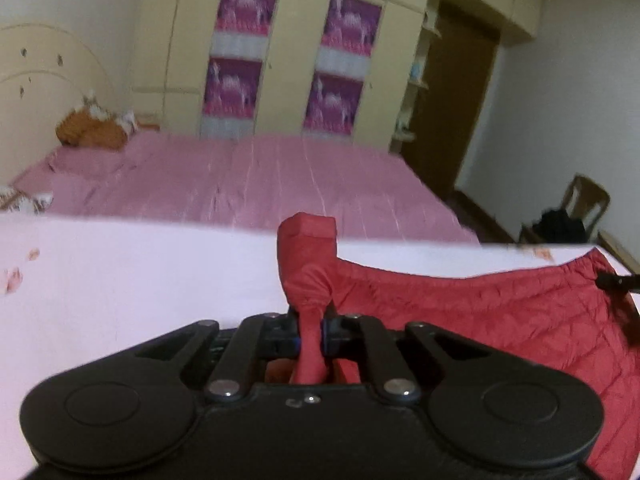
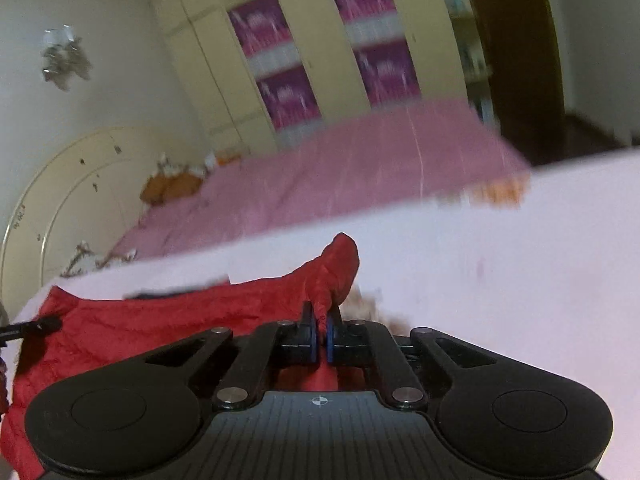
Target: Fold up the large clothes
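A large red quilted garment (image 1: pixel 500 320) lies over a white table (image 1: pixel 120 280). My left gripper (image 1: pixel 310 332) is shut on a bunched corner of it, which sticks up past the jaws. The rest spreads to the right. In the right wrist view my right gripper (image 2: pixel 320 340) is shut on another bunched corner of the red garment (image 2: pixel 160 320), which spreads to the left over the white table (image 2: pixel 500 280). Each view shows the other gripper's black tip at the cloth's far edge.
A bed with a pink cover (image 1: pixel 240 176) stands behind the table, with an orange plush toy (image 1: pixel 90 132) near its headboard. A cream wardrobe with purple panels (image 1: pixel 236 48) lines the back wall. A wooden chair with dark cloth (image 1: pixel 568 216) stands at the right.
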Available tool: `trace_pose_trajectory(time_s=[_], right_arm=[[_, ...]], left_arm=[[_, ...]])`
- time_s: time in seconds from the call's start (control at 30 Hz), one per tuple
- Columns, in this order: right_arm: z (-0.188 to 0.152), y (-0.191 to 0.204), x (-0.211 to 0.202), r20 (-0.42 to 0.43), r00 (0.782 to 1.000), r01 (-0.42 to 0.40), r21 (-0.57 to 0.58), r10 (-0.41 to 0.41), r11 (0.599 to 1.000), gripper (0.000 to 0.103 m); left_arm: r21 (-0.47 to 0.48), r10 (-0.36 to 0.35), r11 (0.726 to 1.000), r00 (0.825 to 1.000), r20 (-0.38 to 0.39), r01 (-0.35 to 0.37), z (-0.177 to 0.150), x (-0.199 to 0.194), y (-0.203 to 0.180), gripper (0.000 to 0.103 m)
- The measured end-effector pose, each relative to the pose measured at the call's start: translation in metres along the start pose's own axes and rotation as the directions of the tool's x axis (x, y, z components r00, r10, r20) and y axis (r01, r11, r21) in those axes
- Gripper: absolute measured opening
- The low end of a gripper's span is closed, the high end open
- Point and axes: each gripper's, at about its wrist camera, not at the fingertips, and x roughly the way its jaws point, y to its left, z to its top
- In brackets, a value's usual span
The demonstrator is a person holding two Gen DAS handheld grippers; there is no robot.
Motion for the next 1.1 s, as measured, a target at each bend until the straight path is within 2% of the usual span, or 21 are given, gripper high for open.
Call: trace_pose_trajectory(time_s=[0.1, 0.2, 0.27, 0.33, 0.53, 0.57, 0.6, 0.63, 0.7, 0.73, 0.77, 0.9, 1.0, 1.03, 1.1], right_arm=[[0.004, 0.007, 0.016, -0.009, 0.999, 0.046, -0.041, -0.046, 0.998, 0.004], [-0.008, 0.002, 0.045, -0.085, 0.992, 0.089, -0.043, -0.093, 0.995, 0.004], [-0.022, -0.005, 0.065, -0.16, 0.979, 0.123, -0.048, -0.13, 0.991, 0.004], [-0.039, -0.013, 0.076, -0.216, 0.965, 0.142, -0.048, -0.149, 0.989, 0.004], [-0.056, -0.019, 0.075, -0.181, 0.972, 0.145, -0.045, -0.151, 0.988, 0.003], [-0.054, -0.016, 0.074, -0.186, 0.97, 0.147, -0.048, -0.154, 0.988, 0.004], [-0.053, -0.015, 0.073, -0.191, 0.969, 0.149, -0.049, -0.156, 0.988, 0.004], [-0.052, -0.011, 0.068, -0.195, 0.967, 0.154, -0.049, -0.161, 0.987, 0.004], [-0.039, -0.001, 0.059, -0.186, 0.959, 0.205, -0.062, -0.213, 0.977, 0.033], [-0.036, 0.005, 0.044, -0.127, 0.96, 0.24, -0.081, -0.249, 0.967, 0.066], [-0.032, 0.011, 0.032, -0.082, 0.963, 0.249, -0.096, -0.257, 0.964, 0.069], [-0.037, 0.048, -0.016, -0.031, 0.978, 0.199, -0.139, -0.205, 0.97, 0.068], [-0.058, 0.087, -0.05, -0.019, 0.989, 0.14, -0.192, -0.146, 0.972, 0.068], [-0.068, 0.099, -0.06, -0.014, 0.991, 0.131, -0.202, -0.137, 0.971, 0.068], [-0.089, 0.12, -0.068, -0.04, 0.997, 0.053, -0.217, -0.063, 0.975, 0.068]], left_arm=[[0.007, 0.033, 0.999, 0.998, -0.048, -0.033, -0.001, 0.021, -0.002, 0.008], [-0.006, 0.063, 0.998, 0.988, -0.142, -0.065, -0.015, 0.047, 0.005, 0.008], [-0.016, 0.065, 0.997, 0.98, -0.188, -0.069, -0.027, 0.056, 0.012, 0.008], [-0.031, 0.062, 0.997, 0.979, -0.192, -0.07, -0.036, 0.058, 0.016, 0.008], [-0.068, 0.048, 0.996, 0.982, -0.181, -0.061, -0.04, 0.053, 0.023, 0.01], [-0.069, 0.05, 0.996, 0.982, -0.182, -0.063, -0.041, 0.051, 0.024, 0.012], [-0.067, 0.057, 0.995, 0.982, -0.181, -0.07, -0.04, 0.049, 0.024, 0.02], [-0.063, 0.082, 0.993, 0.981, -0.177, -0.095, -0.036, 0.051, 0.024, 0.039], [-0.015, 0.161, 0.986, 0.978, -0.132, -0.165, -0.032, 0.033, 0.018, 0.068], [0.006, 0.176, 0.984, 0.98, -0.095, -0.177, -0.032, 0.021, 0.012, 0.072], [0.026, 0.173, 0.985, 0.982, -0.073, -0.172, -0.031, 0.006, 0.006, 0.072], [0.071, 0.114, 0.991, 0.992, -0.051, -0.11, -0.041, -0.048, -0.039, 0.073], [0.081, 0.087, 0.993, 0.996, -0.025, -0.085, -0.064, -0.082, -0.077, 0.081], [0.073, 0.069, 0.995, 0.997, -0.024, -0.067, -0.071, -0.087, -0.087, 0.08], [0.091, 0.048, 0.995, 0.998, -0.04, -0.044, -0.084, -0.086, -0.108, 0.08]])
